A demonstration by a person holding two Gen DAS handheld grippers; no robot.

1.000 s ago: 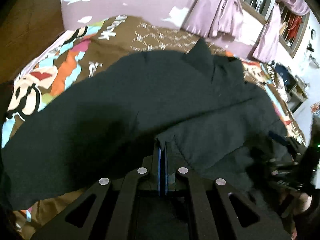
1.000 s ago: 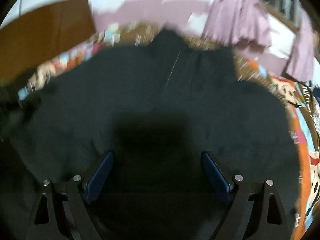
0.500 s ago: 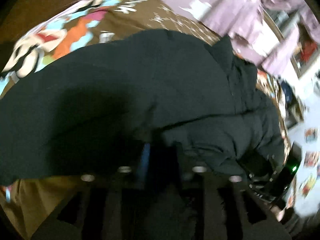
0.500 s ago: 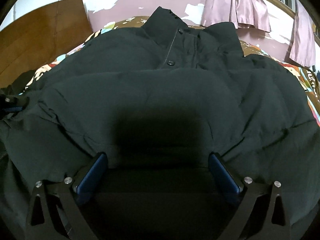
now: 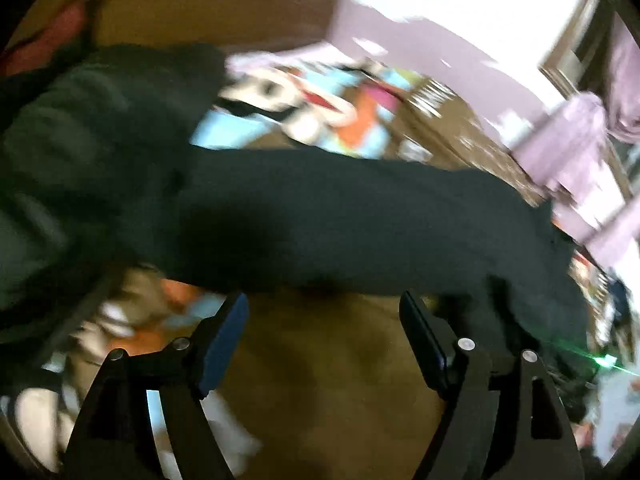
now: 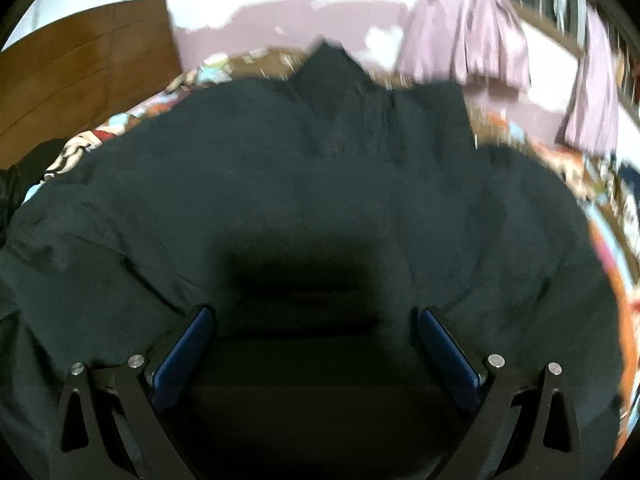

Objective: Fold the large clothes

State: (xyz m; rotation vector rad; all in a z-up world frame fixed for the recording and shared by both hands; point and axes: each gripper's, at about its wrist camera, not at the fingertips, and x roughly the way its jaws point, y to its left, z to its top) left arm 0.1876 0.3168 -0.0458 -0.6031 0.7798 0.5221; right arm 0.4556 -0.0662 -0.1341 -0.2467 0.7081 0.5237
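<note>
Patterned bedspread (image 5: 320, 380) carries the black jacket (image 6: 320, 184), spread across its middle, collar toward the far edge; left gripper (image 5: 324, 312) and right gripper (image 6: 316, 320) both gape, released; no writing legible

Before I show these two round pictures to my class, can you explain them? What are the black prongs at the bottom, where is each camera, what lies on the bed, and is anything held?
No robot here: a person holds a two-finger claw in each hand, each with a fisheye camera looking forward along its fingers, hence the round pictures. One picture is from the left claw, the other from the right claw. The black prongs are the fingers, with blue pads. On the patterned bedspread lies a large black jacket, collar at the far side. Both claws stand open and hold nothing. The left picture is blurred.
</note>
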